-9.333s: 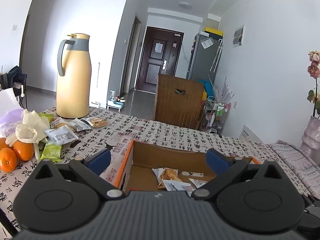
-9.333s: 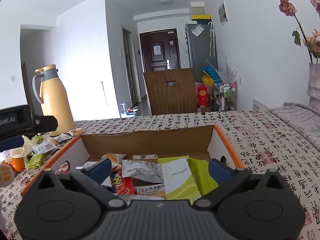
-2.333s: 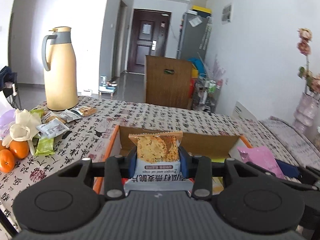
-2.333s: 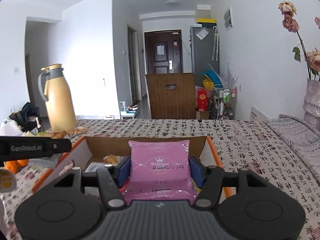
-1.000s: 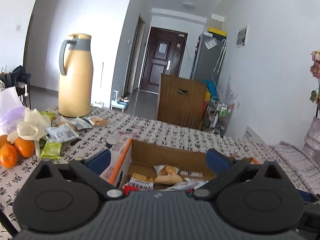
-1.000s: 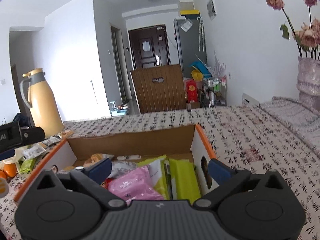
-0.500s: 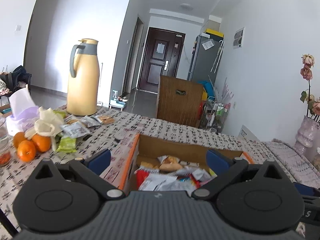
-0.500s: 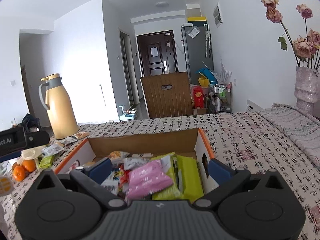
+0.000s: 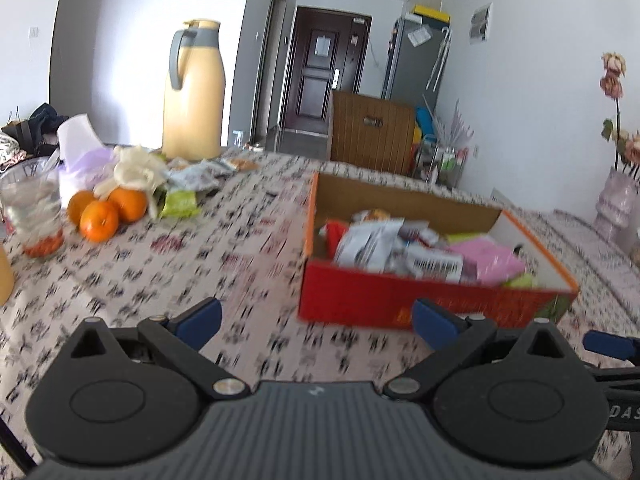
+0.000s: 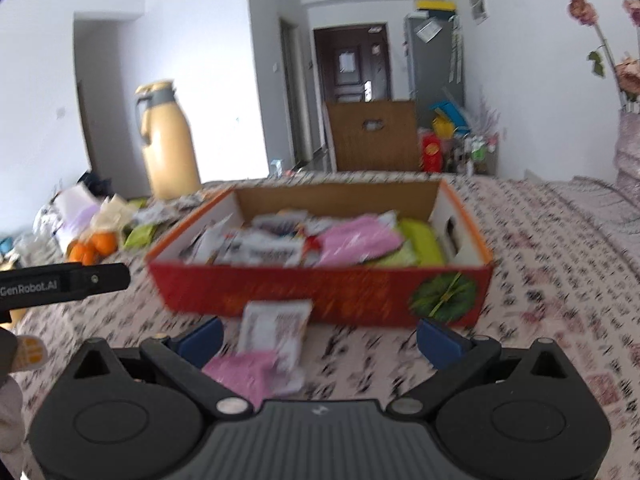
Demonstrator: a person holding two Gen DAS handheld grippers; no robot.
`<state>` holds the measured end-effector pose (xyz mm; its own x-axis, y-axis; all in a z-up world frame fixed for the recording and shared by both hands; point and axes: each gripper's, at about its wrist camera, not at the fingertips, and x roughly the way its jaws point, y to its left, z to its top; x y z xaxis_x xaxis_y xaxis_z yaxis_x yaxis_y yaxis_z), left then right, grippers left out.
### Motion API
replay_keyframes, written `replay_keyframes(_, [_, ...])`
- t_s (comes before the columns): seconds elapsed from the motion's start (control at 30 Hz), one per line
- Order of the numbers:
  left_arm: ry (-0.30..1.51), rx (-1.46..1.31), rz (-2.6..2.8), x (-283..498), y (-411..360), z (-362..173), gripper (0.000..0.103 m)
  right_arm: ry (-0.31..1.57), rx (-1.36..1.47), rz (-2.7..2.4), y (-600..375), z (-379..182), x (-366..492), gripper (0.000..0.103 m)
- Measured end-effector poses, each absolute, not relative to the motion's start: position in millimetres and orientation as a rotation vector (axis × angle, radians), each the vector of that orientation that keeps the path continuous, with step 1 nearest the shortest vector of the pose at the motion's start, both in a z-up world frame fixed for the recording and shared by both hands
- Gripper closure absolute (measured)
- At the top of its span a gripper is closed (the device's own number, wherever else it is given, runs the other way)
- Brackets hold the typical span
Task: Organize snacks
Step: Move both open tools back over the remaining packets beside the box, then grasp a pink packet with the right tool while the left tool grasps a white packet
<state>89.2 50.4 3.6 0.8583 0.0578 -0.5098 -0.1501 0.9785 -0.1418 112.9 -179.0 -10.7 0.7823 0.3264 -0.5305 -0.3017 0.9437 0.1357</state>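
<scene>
Patterned tablecloth (image 9: 168,280); snack-filled box (image 10: 320,296); both claws (image 9: 316,320) (image 10: 320,336) spread, empty

The left gripper (image 9: 316,320) and the right gripper (image 10: 320,340) both hover with jaws spread wide, holding nothing.

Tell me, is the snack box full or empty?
Nearly full: packets heap up to the rim of the red box, including a pink packet.
</scene>
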Motion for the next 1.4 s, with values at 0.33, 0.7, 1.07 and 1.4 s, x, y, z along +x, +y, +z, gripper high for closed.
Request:
replay_keyframes(0.33, [0.585,-0.149,0.078,65,64,-19,0.000,0.720,0.010,0.367,-136,-42,105,0.000])
replay_keyframes(0.7, [0.611,-0.166,0.030,65,73,-30,0.000,0.771,-0.045,0.272,-119,-55,116,0.000])
replay_keyframes(1.07, [0.612,-0.185,0.031,65,77,-31,0.000,0.771,-0.058,0.270,-115,-56,117,0.000])
replay_keyframes(1.4, [0.612,-0.176,0.035,64,73,-28,0.000,0.722,-0.080,0.335,-113,-50,105,0.041])
